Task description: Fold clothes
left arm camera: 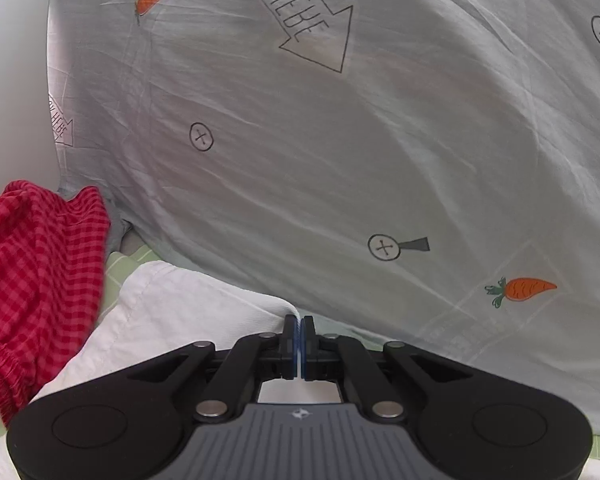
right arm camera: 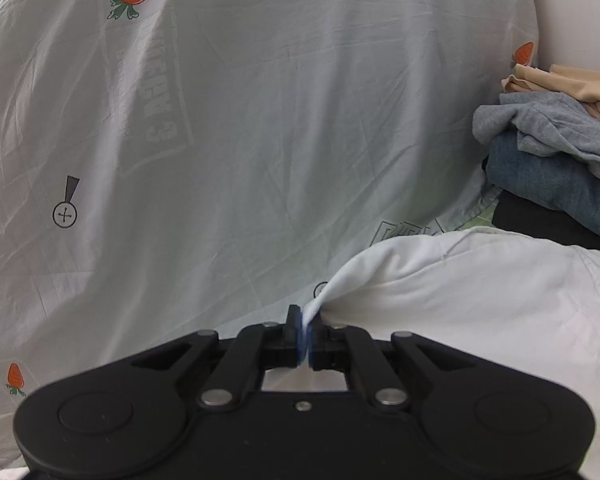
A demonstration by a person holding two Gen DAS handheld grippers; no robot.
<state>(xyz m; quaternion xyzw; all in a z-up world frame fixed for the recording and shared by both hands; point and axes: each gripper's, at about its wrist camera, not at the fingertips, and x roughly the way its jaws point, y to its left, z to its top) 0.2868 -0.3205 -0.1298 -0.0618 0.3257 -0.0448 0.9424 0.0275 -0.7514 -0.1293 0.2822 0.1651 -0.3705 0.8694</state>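
Note:
A white garment (left arm camera: 168,312) lies spread low in the left wrist view, one edge pinched in my left gripper (left arm camera: 299,326), which is shut on it. The same white garment (right arm camera: 480,300) fills the lower right of the right wrist view. Another edge of it rises into my right gripper (right arm camera: 305,320), also shut on the cloth. Both grippers point downward over the bed. The part of the garment under the gripper bodies is hidden.
A pale grey quilt (left arm camera: 340,140) with carrot and arrow prints bulges behind both grippers. A red checked garment (left arm camera: 36,280) lies at the left. A stack of clothes (right arm camera: 556,152) sits at the right, beige, grey, blue and black. Green gridded sheet (left arm camera: 120,264) shows beneath.

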